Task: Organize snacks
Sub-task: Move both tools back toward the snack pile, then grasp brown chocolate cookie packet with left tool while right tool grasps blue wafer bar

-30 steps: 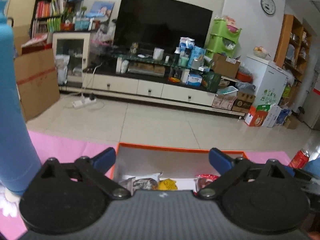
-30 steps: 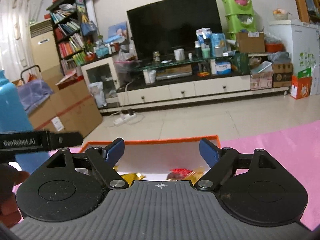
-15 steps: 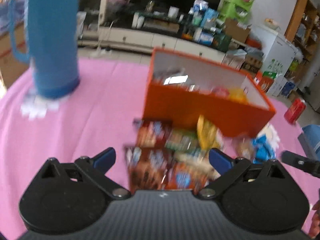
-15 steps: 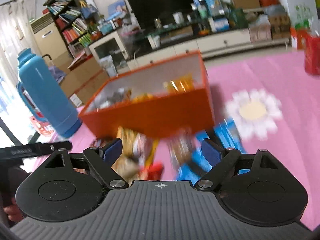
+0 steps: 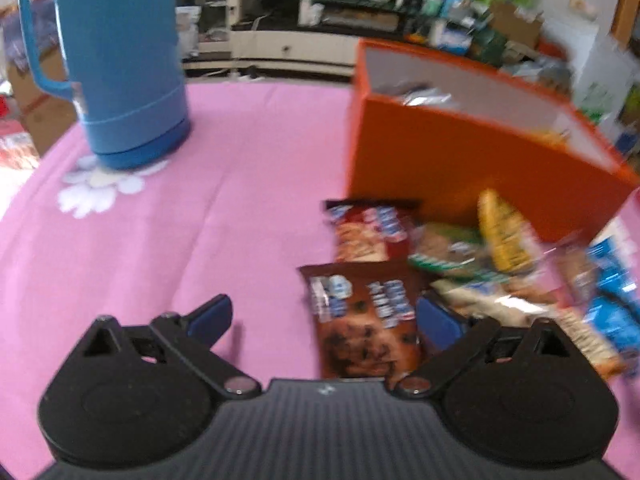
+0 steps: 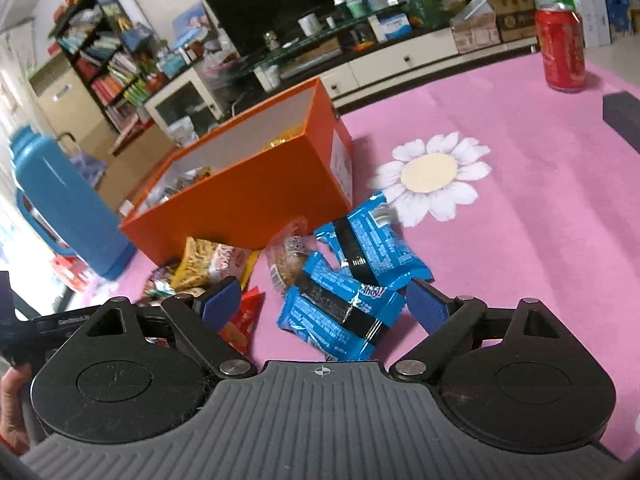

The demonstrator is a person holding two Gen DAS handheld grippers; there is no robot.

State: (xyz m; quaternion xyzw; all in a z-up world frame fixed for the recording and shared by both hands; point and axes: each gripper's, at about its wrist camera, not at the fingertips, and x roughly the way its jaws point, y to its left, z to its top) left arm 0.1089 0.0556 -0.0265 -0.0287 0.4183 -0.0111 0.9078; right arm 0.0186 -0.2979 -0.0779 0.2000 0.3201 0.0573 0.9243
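Observation:
An orange box (image 5: 460, 152) (image 6: 256, 196) with snacks inside stands on the pink tablecloth. Several loose snack packets lie in front of it: brown cookie packets (image 5: 368, 312), a yellow packet (image 5: 504, 236) (image 6: 200, 264) and blue packets (image 6: 348, 280). My left gripper (image 5: 324, 316) is open low over the cloth, a brown cookie packet lying between its fingers without contact. My right gripper (image 6: 324, 300) hovers over the blue packets; its jaws are opening and the pads touch nothing. The left gripper's body shows at the left edge of the right wrist view, held by a hand (image 6: 12, 392).
A tall blue thermos (image 5: 120, 60) (image 6: 60, 204) stands left of the box. A red drink can (image 6: 560, 52) sits at the far right, and a dark block (image 6: 624, 120) pokes in at the right edge. Bare pink cloth (image 5: 160, 220) lies between thermos and box.
Both grippers tipped down from facing the room to facing the table and dropped closer to the loose packets. The right gripper's jaws stand slightly wider.

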